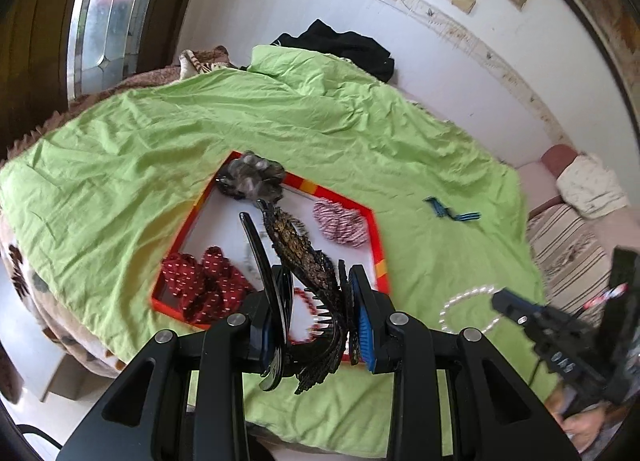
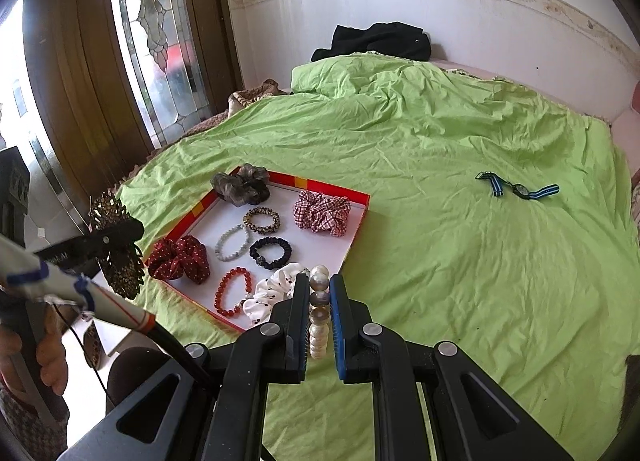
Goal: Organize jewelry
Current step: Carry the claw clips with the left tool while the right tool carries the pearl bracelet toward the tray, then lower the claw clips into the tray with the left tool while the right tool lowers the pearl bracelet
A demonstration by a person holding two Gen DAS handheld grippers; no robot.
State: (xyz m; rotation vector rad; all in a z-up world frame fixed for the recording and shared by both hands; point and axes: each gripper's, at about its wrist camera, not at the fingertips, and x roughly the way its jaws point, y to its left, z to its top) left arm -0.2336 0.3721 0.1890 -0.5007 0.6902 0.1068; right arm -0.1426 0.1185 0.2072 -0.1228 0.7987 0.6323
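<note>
Likely a home bedroom — green-sheeted bed (image 2: 440,181), stained-glass door (image 2: 160,41).

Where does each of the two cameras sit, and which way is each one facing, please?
Left wrist: sits on the left gripper, looking down along its fingers at the tray on the green bedspread; the gripper clamps a dark hair claw, and the right gripper shows at right.
Right wrist: sits on the right gripper, shut on a pearl bracelet, facing across the bed; the person's hand shows at left.
Shared: tray, bedspread, striped watch, black clothing.
</note>
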